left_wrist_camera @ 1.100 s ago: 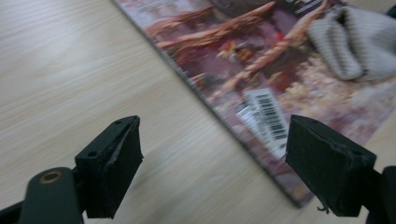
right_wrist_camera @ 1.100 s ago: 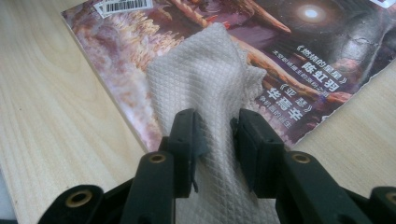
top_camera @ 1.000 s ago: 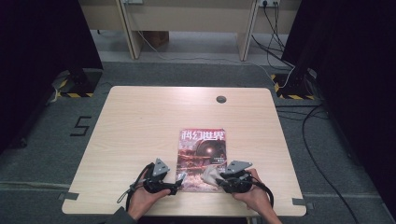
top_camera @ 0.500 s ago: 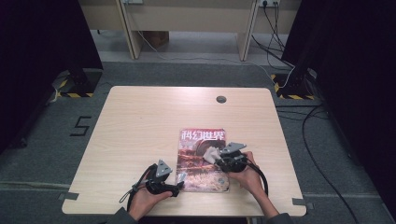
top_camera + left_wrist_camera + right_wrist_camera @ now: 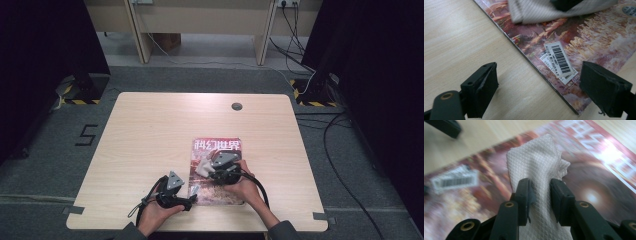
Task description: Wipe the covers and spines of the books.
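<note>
Right hand-held gripper point(image 5: 207, 167) clamps white cloth point(image 5: 536, 167) on magazine point(image 5: 225, 150).
Left hand-held gripper point(image 5: 192, 192), jaws spread, sits at the magazine's 7 o'clock corner on the counter point(image 5: 145, 130). Since the earlier frame, the right one has travelled toward 12 o'clock; the left is unchanged.

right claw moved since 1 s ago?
Yes. The right claw, shut on the white cloth, has gone from the magazine's near right corner up and left over its cover, toward the title; the magazine itself stays put.
</note>
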The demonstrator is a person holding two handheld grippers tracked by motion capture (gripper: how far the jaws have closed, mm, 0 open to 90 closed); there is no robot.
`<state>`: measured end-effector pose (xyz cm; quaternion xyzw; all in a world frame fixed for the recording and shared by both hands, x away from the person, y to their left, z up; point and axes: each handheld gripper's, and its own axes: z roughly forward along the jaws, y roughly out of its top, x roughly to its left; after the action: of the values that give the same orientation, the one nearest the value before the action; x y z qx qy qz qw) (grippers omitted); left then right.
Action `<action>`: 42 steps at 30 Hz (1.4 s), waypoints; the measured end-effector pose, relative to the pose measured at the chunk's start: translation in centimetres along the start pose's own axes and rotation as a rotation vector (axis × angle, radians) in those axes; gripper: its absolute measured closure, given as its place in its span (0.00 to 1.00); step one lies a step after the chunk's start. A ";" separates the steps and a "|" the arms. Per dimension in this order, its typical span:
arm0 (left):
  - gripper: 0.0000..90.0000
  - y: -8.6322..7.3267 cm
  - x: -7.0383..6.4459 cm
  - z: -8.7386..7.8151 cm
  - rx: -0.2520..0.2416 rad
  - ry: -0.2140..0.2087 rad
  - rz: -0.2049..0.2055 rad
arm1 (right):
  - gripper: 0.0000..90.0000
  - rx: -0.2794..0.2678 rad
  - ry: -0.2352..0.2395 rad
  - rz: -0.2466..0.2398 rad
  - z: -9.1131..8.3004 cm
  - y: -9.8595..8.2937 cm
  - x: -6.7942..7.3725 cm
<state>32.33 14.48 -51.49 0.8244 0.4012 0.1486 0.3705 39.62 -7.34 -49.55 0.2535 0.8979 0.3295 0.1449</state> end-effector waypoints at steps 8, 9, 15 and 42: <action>0.16 -0.1 -0.1 0.0 -0.004 0.006 -0.002 | 0.75 -0.025 -0.018 0.057 1.2 0.7 -1.4; 0.16 -0.1 -0.1 0.0 -0.008 0.007 -0.003 | 0.75 -0.025 -0.038 0.071 1.2 0.6 -1.9; 0.16 -0.1 -0.1 0.0 -0.008 0.006 -0.002 | 0.75 -0.019 -0.167 0.141 1.3 0.1 -6.3; 0.16 -0.1 -0.1 0.0 -0.009 0.007 0.003 | 0.78 -0.001 -0.138 0.175 0.6 -0.6 -8.1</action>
<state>32.16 14.43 -51.52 0.8226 0.4008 0.1541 0.3727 46.41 -11.91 -49.59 0.3528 0.8601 0.3232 0.1770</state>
